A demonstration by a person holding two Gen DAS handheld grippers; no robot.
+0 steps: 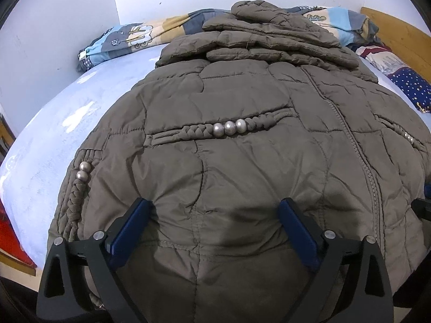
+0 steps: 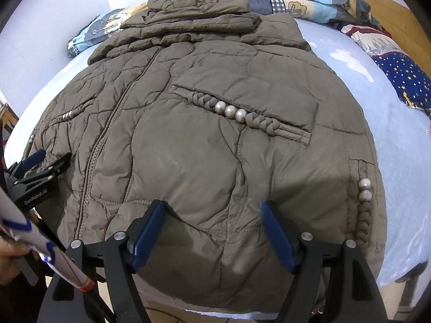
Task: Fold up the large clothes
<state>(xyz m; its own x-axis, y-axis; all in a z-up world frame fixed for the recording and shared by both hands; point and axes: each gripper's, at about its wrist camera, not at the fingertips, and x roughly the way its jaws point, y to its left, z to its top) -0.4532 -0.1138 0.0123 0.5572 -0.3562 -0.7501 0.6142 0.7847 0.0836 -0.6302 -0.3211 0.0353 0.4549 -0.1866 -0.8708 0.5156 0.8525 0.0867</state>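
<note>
Room: a bed (image 1: 54,145) with a pale blue sheet stands in a white-walled corner, a wooden headboard (image 1: 398,40) at its far right.
Bedding: a patterned quilt (image 1: 129,37) is bunched along the far edge against the wall; a star-print pillow (image 1: 409,83) lies on the right side.
Jacket: a brown quilted puffer jacket (image 1: 242,167) lies flat, front up and zipped, across the middle of the bed, hem nearest the cameras, its sleeves folded over the chest and the hood at the far end.
Trim: braided pocket strips each carry silver beads (image 1: 229,127).
Left pose: the left hand-held gripper (image 1: 215,210) tilts steeply down at the hem, left of the zip.
Left state: its blue fingers (image 1: 134,228) stand wide apart, tips resting on the fabric, pinching nothing.
Right pose: the right hand-held gripper (image 2: 212,210) also tilts steeply down, at the hem right of the zip.
Right state: its jaws are spread wide, tips against the fabric, nothing gripped between them.
Person: a hand (image 2: 10,263) and a white printed sleeve (image 2: 40,245) show at the lower left of the right wrist view.
</note>
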